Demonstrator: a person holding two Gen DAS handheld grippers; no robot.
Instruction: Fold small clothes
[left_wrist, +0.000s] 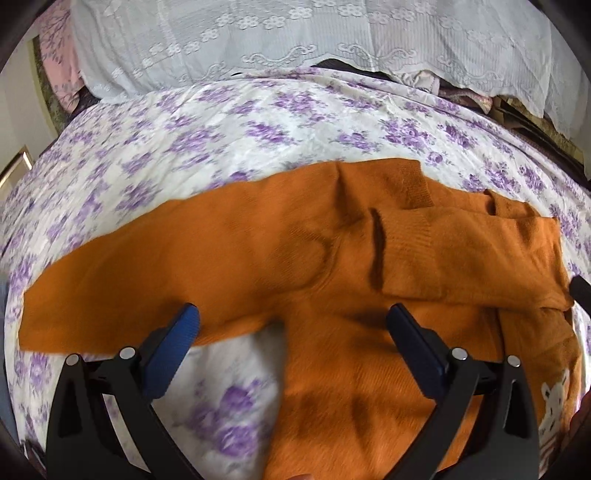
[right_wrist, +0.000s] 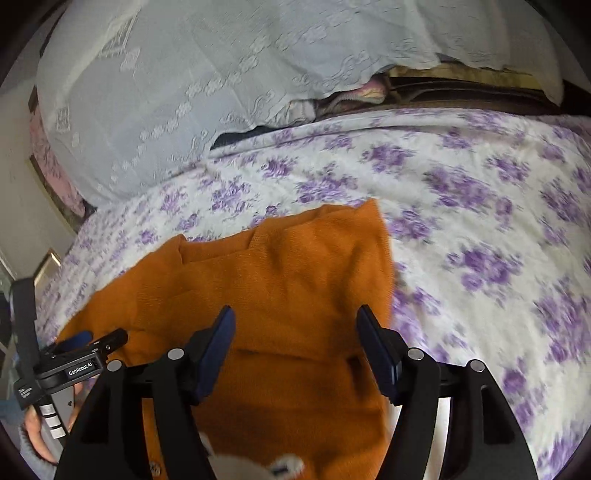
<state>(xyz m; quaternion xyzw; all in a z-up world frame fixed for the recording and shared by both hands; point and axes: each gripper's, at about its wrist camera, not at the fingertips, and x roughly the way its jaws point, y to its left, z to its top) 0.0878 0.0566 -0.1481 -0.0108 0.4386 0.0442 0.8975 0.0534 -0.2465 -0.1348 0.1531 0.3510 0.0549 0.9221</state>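
Observation:
A small orange knit sweater lies flat on a purple-flowered bedsheet. One sleeve stretches out to the left, and the other sleeve is folded across the chest. A white animal patch shows at the lower right. My left gripper hovers open over the armpit of the stretched sleeve, holding nothing. My right gripper is open above the sweater's folded right side, with nothing pinched. In the right wrist view the left gripper sits at the sweater's left edge, held by a hand.
A white lace cloth covers a pile along the back of the bed, with pink fabric at the far left. Flowered sheet spreads wide to the right of the sweater. A wall and frame border the bed's left.

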